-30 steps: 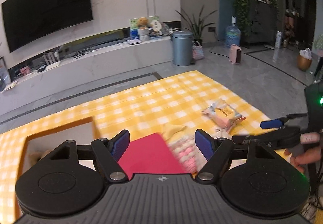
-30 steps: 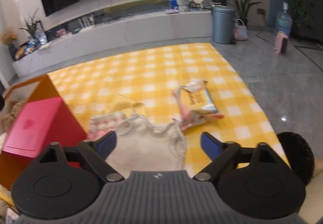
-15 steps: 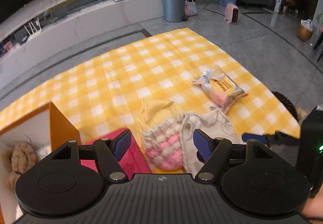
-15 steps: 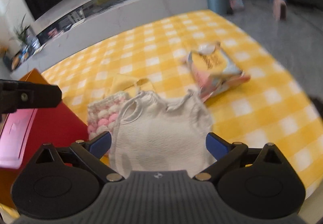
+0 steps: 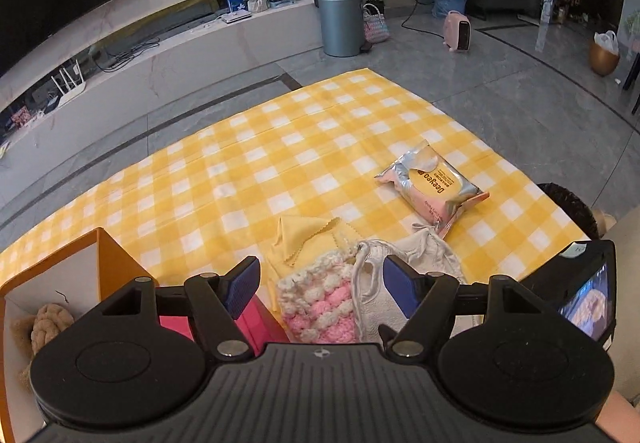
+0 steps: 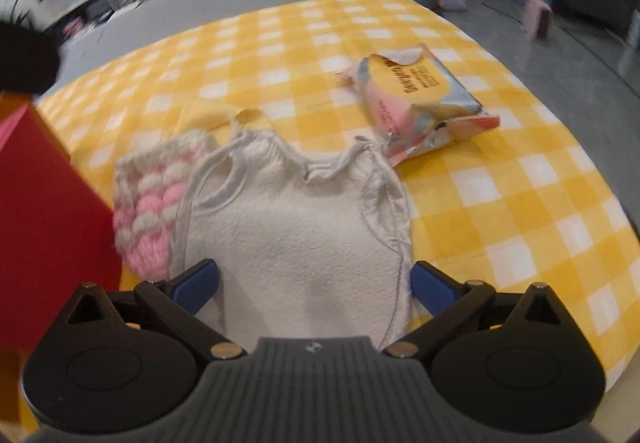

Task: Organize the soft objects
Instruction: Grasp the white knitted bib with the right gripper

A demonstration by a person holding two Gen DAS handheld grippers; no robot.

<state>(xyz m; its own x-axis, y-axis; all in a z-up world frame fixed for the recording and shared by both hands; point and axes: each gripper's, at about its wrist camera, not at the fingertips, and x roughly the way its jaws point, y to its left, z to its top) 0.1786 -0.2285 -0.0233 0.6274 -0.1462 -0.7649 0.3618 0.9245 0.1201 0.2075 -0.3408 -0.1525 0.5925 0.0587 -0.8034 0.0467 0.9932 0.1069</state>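
Observation:
A white knitted pouch (image 6: 296, 219) lies on the yellow checked cloth (image 6: 500, 179), right in front of my open right gripper (image 6: 314, 283), whose fingers straddle its near end. A pink-and-white crocheted pouch (image 6: 148, 199) lies against its left side, with a folded yellow cloth (image 6: 208, 115) behind. A wet-wipes pack (image 6: 416, 95) lies to the right. In the left wrist view my open, empty left gripper (image 5: 320, 287) hovers above the pink pouch (image 5: 316, 303) and white pouch (image 5: 404, 267).
An orange box (image 5: 108, 259) stands at the left with a plush toy (image 5: 44, 327) inside and a red box (image 6: 40, 227) beside it. A dark round object (image 5: 568, 211) sits past the cloth's right edge. A TV bench and bin stand far behind.
My right gripper has come lower and closer over the white pouch. My left gripper has drawn back a little, its view tilting up.

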